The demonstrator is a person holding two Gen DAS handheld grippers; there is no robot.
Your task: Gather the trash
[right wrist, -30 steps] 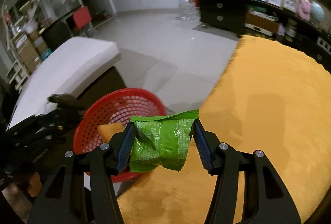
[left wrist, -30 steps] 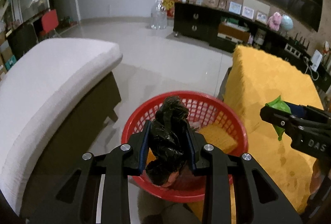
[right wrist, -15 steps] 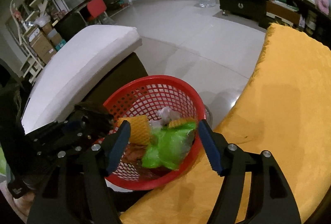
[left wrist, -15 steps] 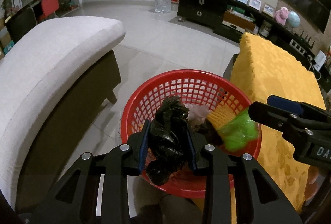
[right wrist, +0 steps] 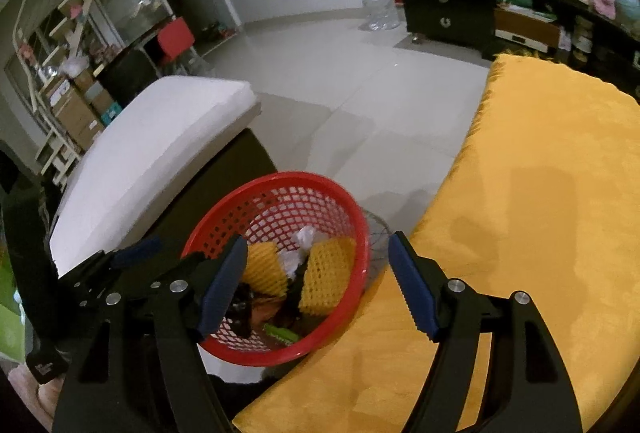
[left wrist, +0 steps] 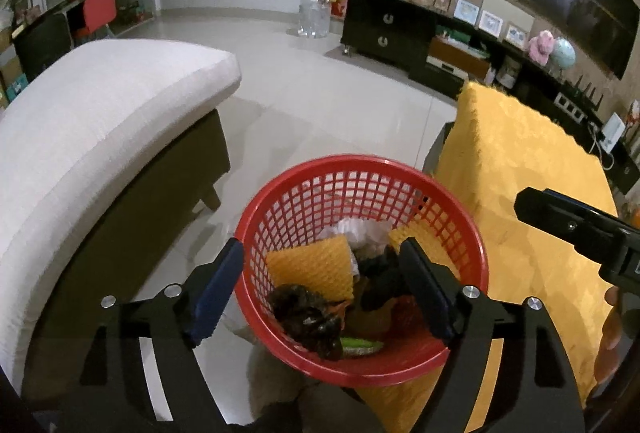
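Left wrist view. The left gripper (left wrist: 320,285) hovered over the red mesh basket (left wrist: 476,249), its jaws spread wide and holding nothing. Between and just below the jaws lay the black crumpled bag (left wrist: 306,317), resting inside the basket with no clear long axis, being a rumpled lump. Beyond it, toward the jaw tips, lay a yellow foam net sleeve (left wrist: 310,265) and a white crumpled paper (left wrist: 352,229). A sliver of the green wrapper (left wrist: 360,344) showed near the base of the right-hand jaw, its long axis running across the jaw opening. To the right of the jaws, the yellow-covered surface (left wrist: 528,169) stood against the basket; to the left, the white-cushioned sofa (left wrist: 88,129).

Right wrist view. The right gripper (right wrist: 316,285) also had its jaws released and empty. The basket (right wrist: 352,273) sat below the left-hand jaw, its rim reaching the gap between the two; the green wrapper (right wrist: 280,333) lay inside it, elongated and pointing obliquely toward the left-hand jaw's base. The left gripper (right wrist: 176,261) appeared at the basket's far left. The visible surface (right wrist: 540,193) carried no trash.

Judgement: the deposit step appeared complete for both items. The next move likely called for lifting both grippers clear and searching for remaining trash, if any.
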